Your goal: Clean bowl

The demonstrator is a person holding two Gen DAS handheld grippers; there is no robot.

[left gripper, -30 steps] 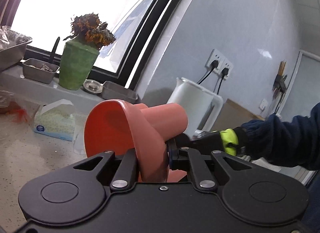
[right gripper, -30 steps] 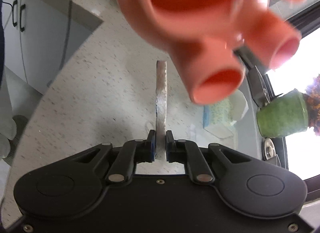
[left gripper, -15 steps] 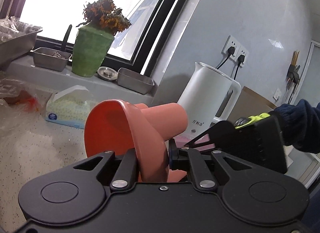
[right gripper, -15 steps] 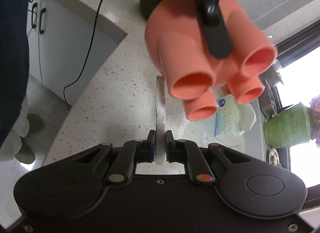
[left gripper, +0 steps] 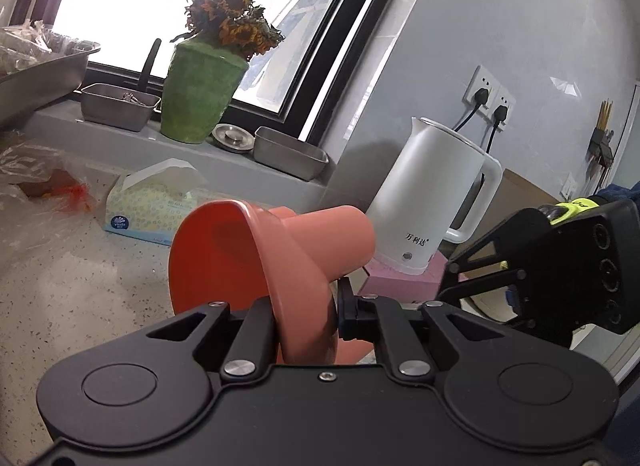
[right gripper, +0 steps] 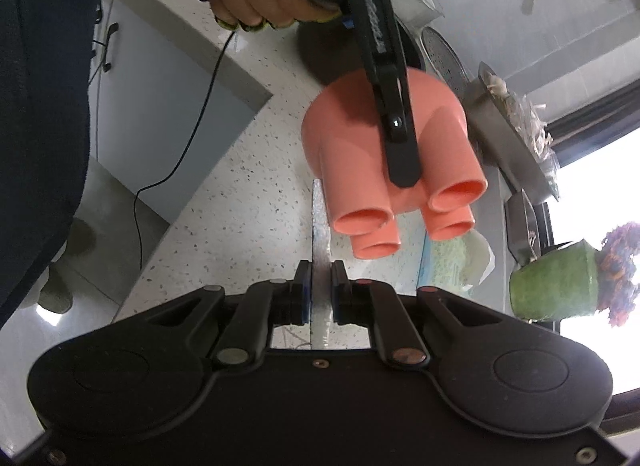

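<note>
While the left tongs (left gripper: 306, 308) are clamped on the rim of the orange bowl (left gripper: 224, 254), the bowl is held up in the air above the speckled counter (left gripper: 80, 298), not touching it. In the left wrist view the bowl is tilted on its side: its hollow opens to the left, and one tube-shaped leg (left gripper: 332, 242) points to the right, toward the white kettle (left gripper: 436, 201). One finger of the tongs is inside the bowl and the other presses on the outer wall.

In the right wrist view the bowl shows its underside, with three short tube legs (right gripper: 362, 221) pointing toward the camera. A black finger (right gripper: 396, 121) of the left tongs lies across the outer wall between the legs, and a person's hand (right gripper: 256, 1) grips the handle above.

The right tongs (right gripper: 320, 298) are closed on a thin flat scrubbing pad (right gripper: 320, 234), which stands on edge between the two fingers and reaches forward. The tip of the pad is just beside the lower left leg of the bowl; I cannot tell if it touches it. In the left wrist view the right tongs (left gripper: 560, 266) are seen from the side, to the right of the bowl and in front of the kettle.

On the counter behind the bowl lies a tissue box (left gripper: 152, 205), and on the window sill stands a green vase (left gripper: 200, 93) with dried flowers.
</note>
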